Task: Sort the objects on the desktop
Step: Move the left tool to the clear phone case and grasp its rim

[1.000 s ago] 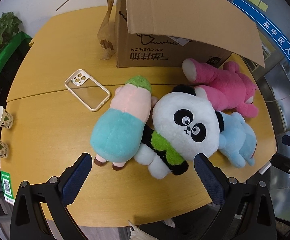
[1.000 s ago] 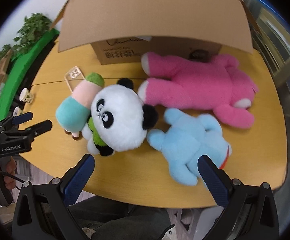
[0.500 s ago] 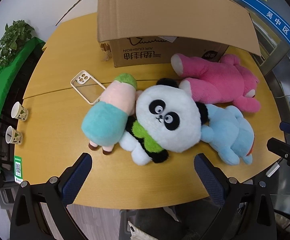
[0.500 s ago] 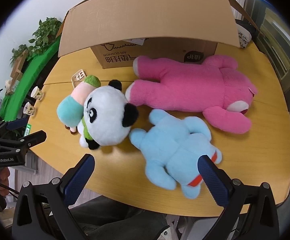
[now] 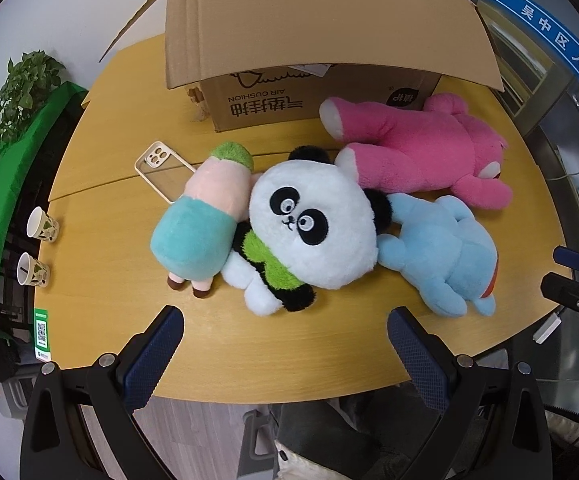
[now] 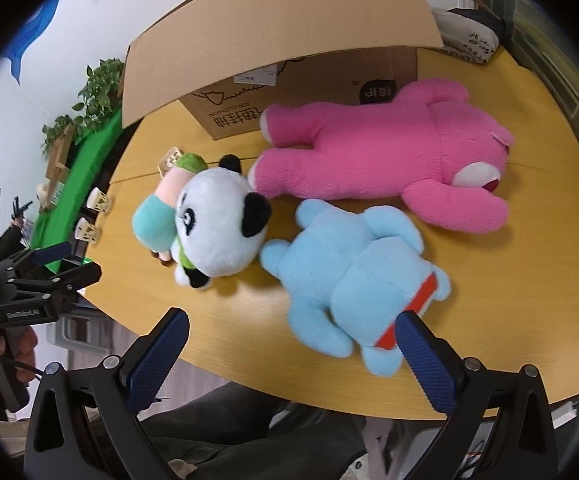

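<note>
The left wrist view looks down from above the near edge of the round wooden table [image 5: 101, 216], facing the open cardboard box [image 5: 321, 32] at the back. The right wrist view looks from further right and lower, nearer the light-blue plush toy [image 6: 353, 276]. Both share the white panda plush [image 5: 313, 224], the pink plush bear [image 6: 385, 156] and the box.

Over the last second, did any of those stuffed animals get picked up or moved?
No. Only the cameras shifted: the left gripper pulled back, so more table shows, and the right gripper swung toward the blue plush. Both stayed open and empty. The panda, pink plush and box lie where they were.
</note>
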Available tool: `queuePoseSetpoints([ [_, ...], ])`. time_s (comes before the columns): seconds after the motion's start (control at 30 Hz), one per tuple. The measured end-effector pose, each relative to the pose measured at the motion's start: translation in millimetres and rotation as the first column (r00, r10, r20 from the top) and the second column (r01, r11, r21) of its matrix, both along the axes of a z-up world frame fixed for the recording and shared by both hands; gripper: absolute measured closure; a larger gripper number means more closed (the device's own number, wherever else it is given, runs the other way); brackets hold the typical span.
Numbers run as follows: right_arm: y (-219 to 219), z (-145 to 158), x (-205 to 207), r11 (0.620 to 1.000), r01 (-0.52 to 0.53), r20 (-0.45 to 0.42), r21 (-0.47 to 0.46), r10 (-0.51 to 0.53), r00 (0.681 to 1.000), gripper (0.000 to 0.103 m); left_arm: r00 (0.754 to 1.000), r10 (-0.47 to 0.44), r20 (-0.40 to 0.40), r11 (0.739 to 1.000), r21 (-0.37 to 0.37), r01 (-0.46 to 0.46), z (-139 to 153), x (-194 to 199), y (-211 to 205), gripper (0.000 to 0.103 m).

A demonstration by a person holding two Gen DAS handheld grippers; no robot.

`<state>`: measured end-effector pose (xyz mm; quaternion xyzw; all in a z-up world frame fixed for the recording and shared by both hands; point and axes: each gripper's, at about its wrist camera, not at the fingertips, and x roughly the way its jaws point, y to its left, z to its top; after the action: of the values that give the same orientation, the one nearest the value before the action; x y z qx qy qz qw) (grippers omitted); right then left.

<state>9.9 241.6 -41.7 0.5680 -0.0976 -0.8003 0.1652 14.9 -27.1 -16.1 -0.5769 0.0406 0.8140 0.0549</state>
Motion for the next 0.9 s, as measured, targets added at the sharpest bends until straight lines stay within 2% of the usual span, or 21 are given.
queuePoseSetpoints([
  [0.17,-27,6,-10,0.998,-0.001,-0.012,-0.067,0.000,1.000,0.000,1.000,-0.003,-0.005,1.000,0.024,0.003,-6,-12,-35,0.000],
  [0.43,-126,23,-49,0.993,-0.019,-0.070,-0.116,0.011,0.997,0.001,0.998,-0.056,0.019,0.992,0.118,0.054,-35,-47,-111,0.000],
  [0.6,-216,25,-75,0.987,-0.161,-0.172,0.008,0.160,0.972,0.001,0.999,-0.007,0.037,0.970,0.245,-0.002,-54,-81,-180,0.000],
  [0.8,-305,0,-107,0.956,-0.241,-0.268,0.168,0.280,0.922,0.005,0.991,0.070,0.110,0.924,0.367,-0.106,-82,-148,-251,0.000],
  [0.9,-338,-17,-115,0.933,-0.266,-0.304,0.242,0.333,0.892,0.005,0.982,0.098,0.159,0.902,0.403,-0.155,-104,-186,-269,0.000],
])
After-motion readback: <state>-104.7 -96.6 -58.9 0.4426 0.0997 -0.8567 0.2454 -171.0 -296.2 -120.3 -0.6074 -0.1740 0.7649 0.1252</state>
